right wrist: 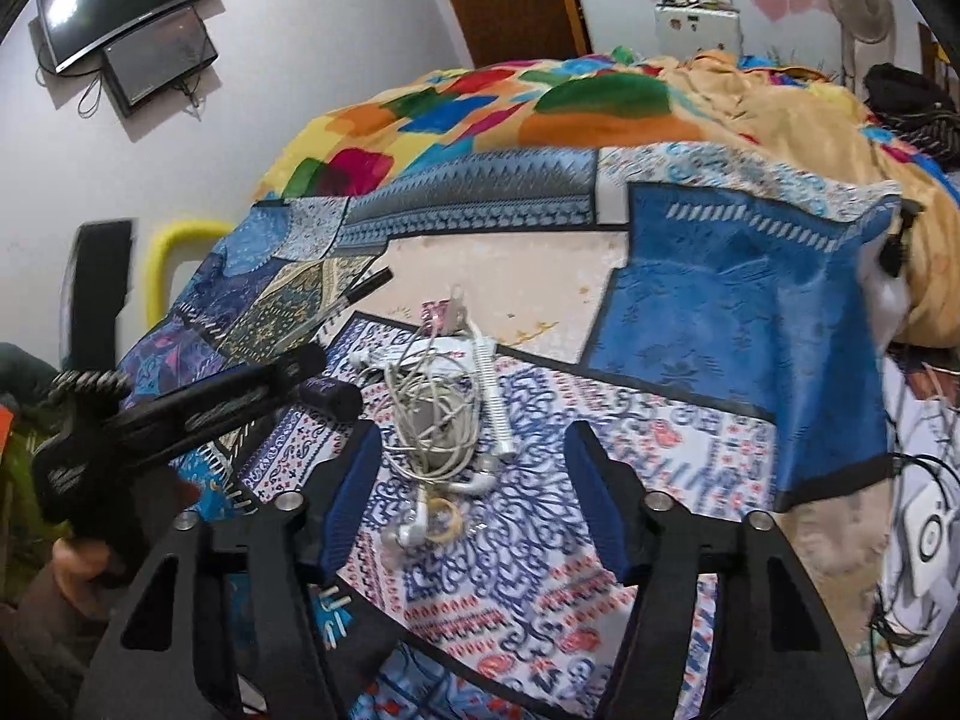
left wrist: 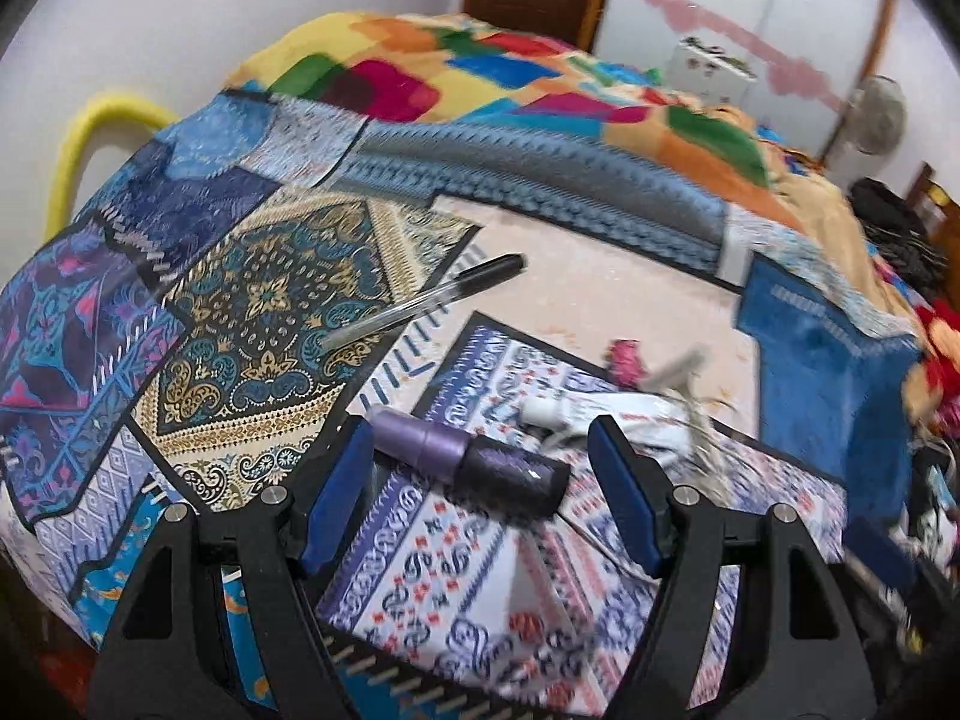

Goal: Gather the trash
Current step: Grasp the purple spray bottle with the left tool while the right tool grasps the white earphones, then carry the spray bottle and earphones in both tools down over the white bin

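My left tongs (left wrist: pixel 474 492) stand open, blue pads either side of the purple tube (left wrist: pixel 468 462), not touching it. My right tongs (right wrist: pixel 474 492) are open too, with nothing gripped; the tangled white earphones (right wrist: pixel 432 414) lie between and just ahead of the pads. Both lie on the patterned bedspread (right wrist: pixel 540 540) near the bed's front edge, close together. Further out: a clear pen (left wrist: pixel 420 303) toward the bed's left side, a small pink scrap (right wrist: pixel 441 312) beyond the cords, and a rumpled bright blanket (right wrist: pixel 480 102) at the far edge.

Judgement: to grip well, drop the left pads level with the tube's middle, square across its length, and close slowly so it doesn't roll. Keep the right tongs from snagging the cords.
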`<state>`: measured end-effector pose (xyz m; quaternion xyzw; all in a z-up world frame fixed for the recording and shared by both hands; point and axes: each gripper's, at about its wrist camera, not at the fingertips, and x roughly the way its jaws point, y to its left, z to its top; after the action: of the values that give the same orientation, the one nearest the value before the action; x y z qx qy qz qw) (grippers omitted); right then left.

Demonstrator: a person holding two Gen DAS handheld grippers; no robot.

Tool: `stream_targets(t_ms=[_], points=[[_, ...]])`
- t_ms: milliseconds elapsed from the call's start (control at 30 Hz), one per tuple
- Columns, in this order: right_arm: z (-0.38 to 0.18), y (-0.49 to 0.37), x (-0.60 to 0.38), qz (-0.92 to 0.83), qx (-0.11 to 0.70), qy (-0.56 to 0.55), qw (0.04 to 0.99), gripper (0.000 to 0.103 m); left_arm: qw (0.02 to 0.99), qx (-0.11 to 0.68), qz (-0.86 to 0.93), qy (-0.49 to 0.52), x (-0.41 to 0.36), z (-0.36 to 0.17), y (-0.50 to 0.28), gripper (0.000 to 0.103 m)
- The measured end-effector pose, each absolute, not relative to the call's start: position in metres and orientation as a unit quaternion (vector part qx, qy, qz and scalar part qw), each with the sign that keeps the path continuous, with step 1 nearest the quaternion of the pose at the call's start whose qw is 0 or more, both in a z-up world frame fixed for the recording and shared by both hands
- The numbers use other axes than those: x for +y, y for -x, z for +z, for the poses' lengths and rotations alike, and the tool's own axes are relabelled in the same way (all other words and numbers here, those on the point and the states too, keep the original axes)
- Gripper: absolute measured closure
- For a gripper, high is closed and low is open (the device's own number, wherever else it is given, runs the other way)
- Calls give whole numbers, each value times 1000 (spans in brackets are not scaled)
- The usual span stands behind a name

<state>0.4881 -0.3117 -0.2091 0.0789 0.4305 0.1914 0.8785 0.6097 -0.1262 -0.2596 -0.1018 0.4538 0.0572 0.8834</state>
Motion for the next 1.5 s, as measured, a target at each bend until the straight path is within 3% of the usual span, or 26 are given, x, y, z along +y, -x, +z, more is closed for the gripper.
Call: stream_targets(t_ms=[200, 500, 633, 700, 867, 1500], points=[[-224, -495, -291, 224, 445, -64, 865, 61, 878, 458, 96, 103, -123, -279, -616, 30], [-238, -502, -273, 213, 453, -33, 865, 66, 872, 473, 99, 76, -126, -287, -601, 30], [-238, -505, -272, 205, 456, -28, 866, 85, 869, 478, 99, 77, -124, -292, -599, 33], [-237, -506, -275, 212, 460, -40, 861, 94, 869, 480, 88, 81, -124, -291, -597, 45], [-230, -503, -281, 218, 454, -55, 862, 97, 874, 479, 55, 52, -130, -289, -589, 78], [-141, -478, -313, 194, 387, -60, 899, 99, 884, 464, -28, 39, -131, -236, -522, 78]])
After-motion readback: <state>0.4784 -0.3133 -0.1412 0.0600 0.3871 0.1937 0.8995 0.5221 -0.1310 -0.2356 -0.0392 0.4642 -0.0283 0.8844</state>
